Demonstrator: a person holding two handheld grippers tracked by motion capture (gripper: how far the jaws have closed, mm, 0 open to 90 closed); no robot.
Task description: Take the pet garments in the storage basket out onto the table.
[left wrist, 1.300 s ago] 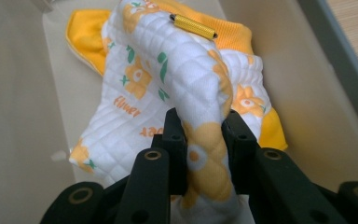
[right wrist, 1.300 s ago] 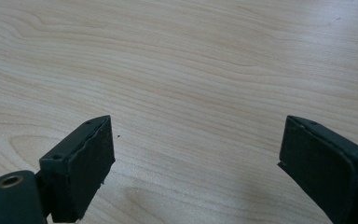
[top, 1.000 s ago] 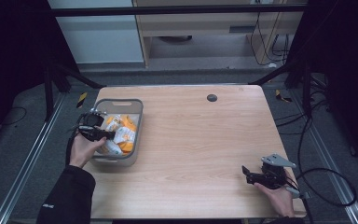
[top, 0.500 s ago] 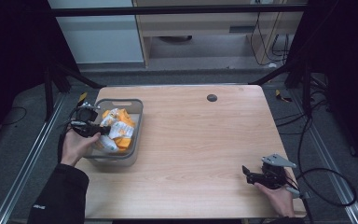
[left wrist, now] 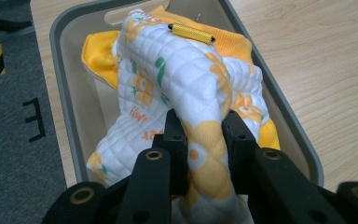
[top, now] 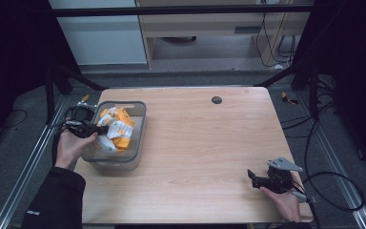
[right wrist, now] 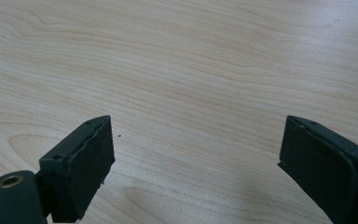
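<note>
A quilted white and orange cloth (left wrist: 182, 79) (top: 115, 129) lies bunched in a grey bin (top: 136, 110) (left wrist: 65, 70) at the table's left. My left gripper (left wrist: 200, 130) (top: 100, 130) is shut on a fold of that cloth, reaching in from the bin's left side. A small yellow cylinder (left wrist: 191, 32) rests on top of the cloth toward the bin's far end. My right gripper (right wrist: 193, 154) (top: 253, 179) stands open near the table's front right corner, low over bare wood with nothing between its jaws.
The wooden table (top: 205, 143) stretches between the bin and the right gripper. A dark round hole (top: 216, 99) sits near the back edge. Cables (top: 333, 200) trail off the right side over the floor.
My left gripper has shifted back and left along the bin, pulling the cloth up with it. The right gripper has stayed put.
</note>
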